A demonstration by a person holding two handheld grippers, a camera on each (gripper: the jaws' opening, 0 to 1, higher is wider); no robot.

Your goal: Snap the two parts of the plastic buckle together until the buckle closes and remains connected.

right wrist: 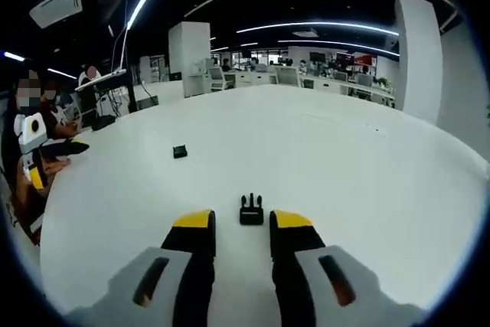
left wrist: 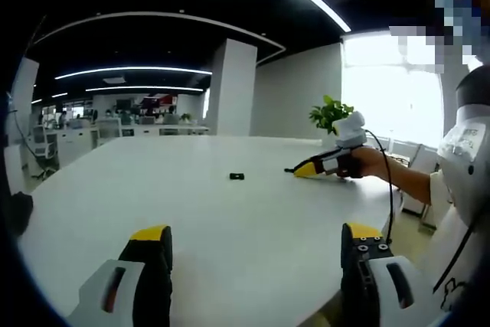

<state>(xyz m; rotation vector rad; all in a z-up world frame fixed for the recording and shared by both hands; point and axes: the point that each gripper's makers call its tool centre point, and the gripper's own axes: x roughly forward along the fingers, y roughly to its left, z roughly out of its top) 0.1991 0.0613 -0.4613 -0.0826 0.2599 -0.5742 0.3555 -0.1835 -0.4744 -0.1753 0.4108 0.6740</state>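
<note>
A black pronged buckle part lies on the white table, just ahead of the tips of my right gripper, which is open with a narrow gap and holds nothing. The other buckle part, a small black socket piece, lies farther off to the left; in the left gripper view that socket piece sits mid-table, well ahead of my left gripper, whose jaws stand wide open and empty. Across the table a hand holds the right gripper low over the surface. At the left edge of the right gripper view the left gripper is seen.
The table is large, white and rounded, with its edge close on the near side. A potted plant stands behind the right gripper. The person's sleeve is at the right. Office desks and chairs line the background.
</note>
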